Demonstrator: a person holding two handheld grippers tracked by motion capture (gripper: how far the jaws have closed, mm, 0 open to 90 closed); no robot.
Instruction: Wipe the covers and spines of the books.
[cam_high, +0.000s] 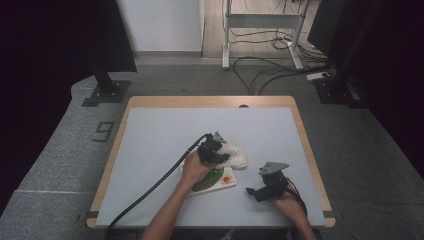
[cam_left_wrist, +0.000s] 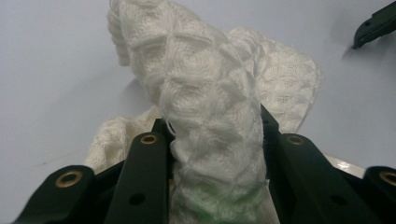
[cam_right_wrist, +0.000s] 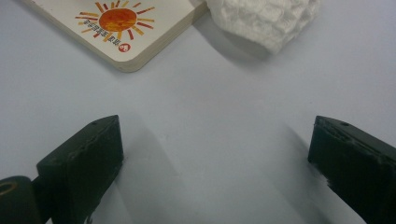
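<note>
A white knitted cloth (cam_high: 235, 156) lies bunched on the grey table, partly over a picture board (cam_high: 220, 181) with a green shape and an orange sun. My left gripper (cam_high: 212, 150) is shut on a fold of the cloth (cam_left_wrist: 205, 116), which rises thick between its black jaws. The board's sun corner (cam_right_wrist: 116, 28) and an edge of the cloth (cam_right_wrist: 266, 21) sit at the top of the right gripper view. My right gripper (cam_high: 252, 191) rests low near the table's front right, open, with bare table between its fingertips (cam_right_wrist: 88, 154).
The grey table top (cam_high: 165, 135) has a wooden rim. A black cable (cam_high: 155, 185) trails from the left gripper to the front edge. The right gripper's tip (cam_left_wrist: 376, 28) shows at the top right of the left gripper view. Stands and cables are on the floor beyond.
</note>
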